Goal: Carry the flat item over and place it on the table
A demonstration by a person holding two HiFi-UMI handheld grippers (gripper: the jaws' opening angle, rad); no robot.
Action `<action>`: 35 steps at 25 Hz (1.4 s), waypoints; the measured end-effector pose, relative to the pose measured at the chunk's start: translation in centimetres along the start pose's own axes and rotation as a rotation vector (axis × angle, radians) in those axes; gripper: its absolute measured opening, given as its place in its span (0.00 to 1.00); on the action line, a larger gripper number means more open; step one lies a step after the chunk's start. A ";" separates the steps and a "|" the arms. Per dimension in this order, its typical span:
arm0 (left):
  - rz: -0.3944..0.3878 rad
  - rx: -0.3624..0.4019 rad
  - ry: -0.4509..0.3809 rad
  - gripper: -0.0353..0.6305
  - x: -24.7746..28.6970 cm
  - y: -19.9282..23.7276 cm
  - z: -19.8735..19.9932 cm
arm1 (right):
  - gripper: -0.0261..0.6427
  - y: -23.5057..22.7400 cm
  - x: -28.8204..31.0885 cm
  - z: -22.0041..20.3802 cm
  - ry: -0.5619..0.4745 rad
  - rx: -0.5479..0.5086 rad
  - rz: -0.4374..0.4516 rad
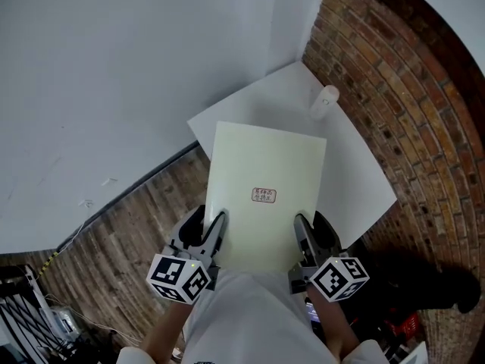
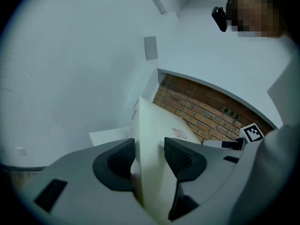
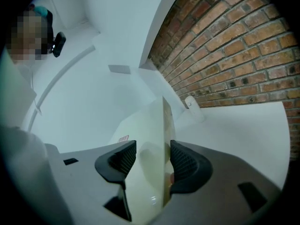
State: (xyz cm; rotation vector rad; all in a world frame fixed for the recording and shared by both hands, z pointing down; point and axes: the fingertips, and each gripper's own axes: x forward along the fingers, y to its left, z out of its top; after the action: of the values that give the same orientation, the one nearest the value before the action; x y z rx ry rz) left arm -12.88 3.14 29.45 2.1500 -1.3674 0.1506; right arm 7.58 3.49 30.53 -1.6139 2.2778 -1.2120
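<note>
Between our left gripper (image 1: 217,230) and right gripper (image 1: 302,230), the cream flat panel (image 1: 265,173), each pair of jaws nipped narrowly on its near edge, white table (image 1: 364,192) ahead beneath it, small white cylinder (image 1: 324,101) beyond its far edge.

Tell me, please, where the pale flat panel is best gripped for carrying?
Take the panel along its near edge, from the person's side, one hold towards each corner, as the left gripper and right gripper do. It is thin and broad, so fingers close over its two faces, and two spaced holds should keep it level.
</note>
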 end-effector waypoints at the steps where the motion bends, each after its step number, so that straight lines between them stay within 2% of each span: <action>1: -0.005 0.001 0.003 0.36 0.6 0.0 0.2 | 0.38 -0.3 0.3 0.3 -0.002 -0.003 -0.008; 9: -0.043 0.010 0.039 0.36 5.1 0.2 1.2 | 0.38 -2.6 2.6 2.1 -0.013 0.008 -0.063; 20: -0.045 -0.008 0.069 0.36 10.0 2.9 1.6 | 0.38 -5.0 7.2 2.9 -0.007 0.031 -0.098; 35: -0.037 -0.043 0.132 0.36 16.2 5.9 -1.9 | 0.38 -10.4 12.2 1.2 0.047 0.044 -0.156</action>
State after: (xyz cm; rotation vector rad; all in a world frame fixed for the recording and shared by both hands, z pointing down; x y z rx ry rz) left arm -10.02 -10.48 39.74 2.0897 -1.2443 0.2414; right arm 10.73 -8.51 40.73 -1.7946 2.1700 -1.3380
